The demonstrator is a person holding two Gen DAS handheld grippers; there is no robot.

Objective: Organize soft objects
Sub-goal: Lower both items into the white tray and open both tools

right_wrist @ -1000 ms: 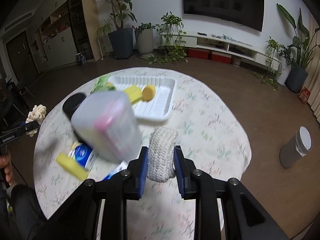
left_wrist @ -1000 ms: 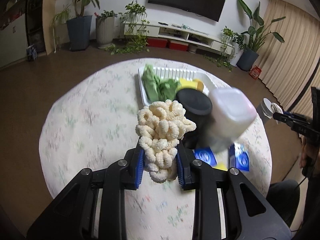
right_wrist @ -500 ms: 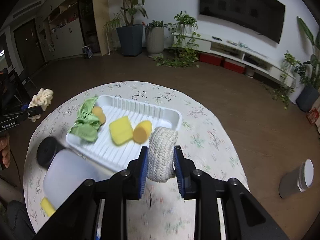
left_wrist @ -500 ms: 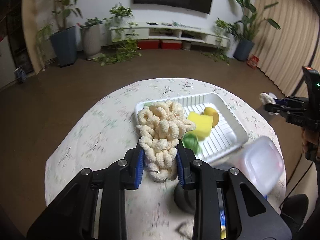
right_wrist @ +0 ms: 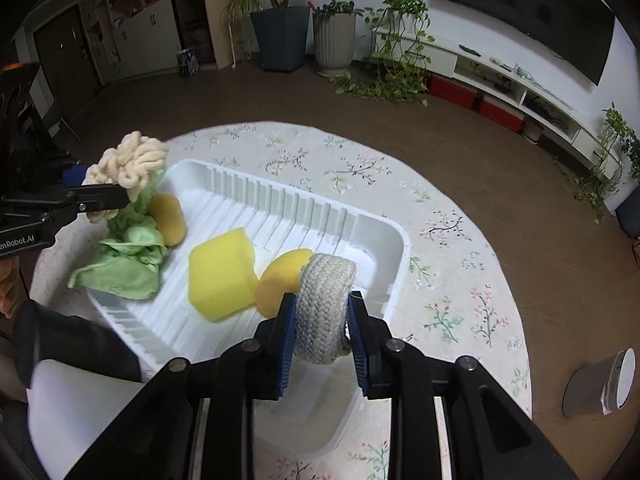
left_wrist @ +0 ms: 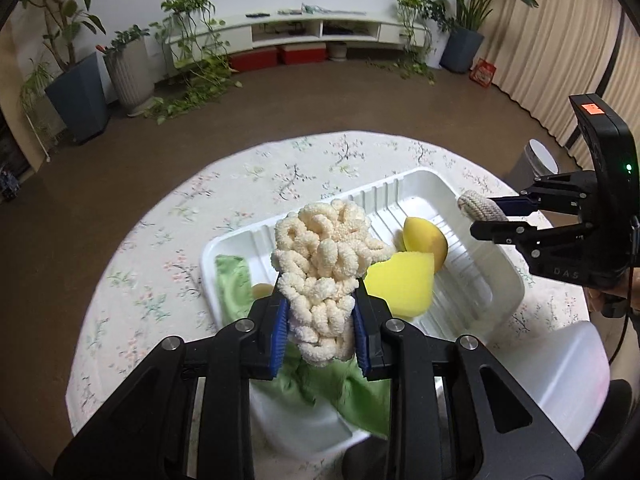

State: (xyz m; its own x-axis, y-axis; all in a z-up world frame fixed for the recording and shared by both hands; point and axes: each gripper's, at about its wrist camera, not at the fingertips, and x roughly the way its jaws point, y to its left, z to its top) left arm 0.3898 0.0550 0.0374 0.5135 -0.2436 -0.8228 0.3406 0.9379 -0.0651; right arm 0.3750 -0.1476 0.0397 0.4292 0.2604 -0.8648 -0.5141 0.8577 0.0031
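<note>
My left tongs (left_wrist: 320,322) grip the cream loopy chenille bundle (left_wrist: 326,256), my right tongs (right_wrist: 322,342) the grey braided rope ring (right_wrist: 324,312), both above the white ribbed plastic tray (right_wrist: 372,236) holding a green cloth (right_wrist: 124,262), a yellow sponge block (right_wrist: 220,276) and round yellow sponges (right_wrist: 280,280).

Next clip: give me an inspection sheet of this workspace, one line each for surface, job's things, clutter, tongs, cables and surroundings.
Surface: round table under a floral cloth.
Job's things: white ribbed tray holding a green cloth, a yellow sponge block and two rounded yellow sponges.
Clutter: translucent plastic container at the near edge, beside the tray.
Tongs: left tongs shut on a cream looped yarn bundle; right tongs shut on a grey braided rope ring; both over the tray.
Cables: a thin dark cable below the right tongs.
Surroundings: brown floor, potted plants, low TV unit, curtains, grey cylinder on the floor.
</note>
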